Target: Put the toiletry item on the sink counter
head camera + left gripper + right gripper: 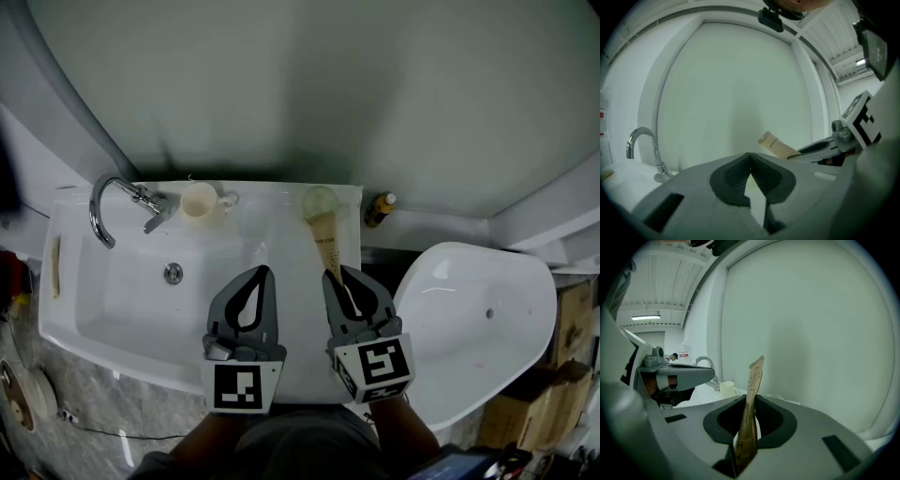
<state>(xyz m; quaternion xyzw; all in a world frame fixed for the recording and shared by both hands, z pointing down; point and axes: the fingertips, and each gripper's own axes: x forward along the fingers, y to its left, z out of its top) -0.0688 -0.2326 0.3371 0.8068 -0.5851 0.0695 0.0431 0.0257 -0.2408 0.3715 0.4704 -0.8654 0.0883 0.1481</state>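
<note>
The beige toiletry tube (324, 239) is grasped at its near end by the right claw (337, 274) above the sink counter (289, 234), apparently ready for placement, while the left claw (264, 273) is clenched on nothing.

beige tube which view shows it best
The right gripper view: the beige tube is close, clamped in the right claw. The head view shows it from above, foreshortened; the left gripper view catches only its crimped end.
</note>
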